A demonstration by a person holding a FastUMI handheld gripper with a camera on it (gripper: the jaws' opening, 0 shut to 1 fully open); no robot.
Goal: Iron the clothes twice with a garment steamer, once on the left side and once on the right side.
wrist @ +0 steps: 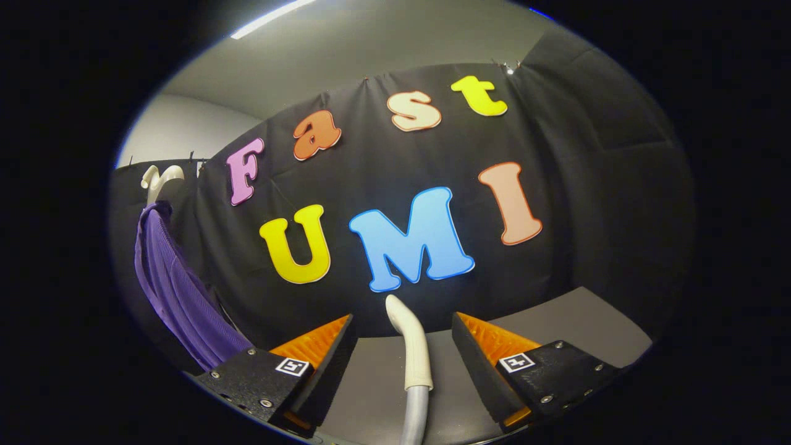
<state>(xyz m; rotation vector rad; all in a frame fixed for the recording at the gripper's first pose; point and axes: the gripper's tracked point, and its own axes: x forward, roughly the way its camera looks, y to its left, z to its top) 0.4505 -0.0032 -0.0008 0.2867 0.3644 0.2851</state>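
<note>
Grey tabletop [556, 327] carries the steamer head [411, 346], ungrasped between the spread-apart gripper [401, 334] fingers; purple garment [179, 290] hangs leftward, seemingly unironed.

I see dim booth, dark cloth soaking up light. Ceiling strip light [272, 17] far above, only bright source. Strong fisheye bend toward edges. Focus sharp mid-scene. Gripper [403, 337] fingers spread apart, lit evenly. Purple garment [179, 290] at left, shaded, slightly soft.

The tool [403, 337] points level ahead, fingers spread wide apart.
</note>
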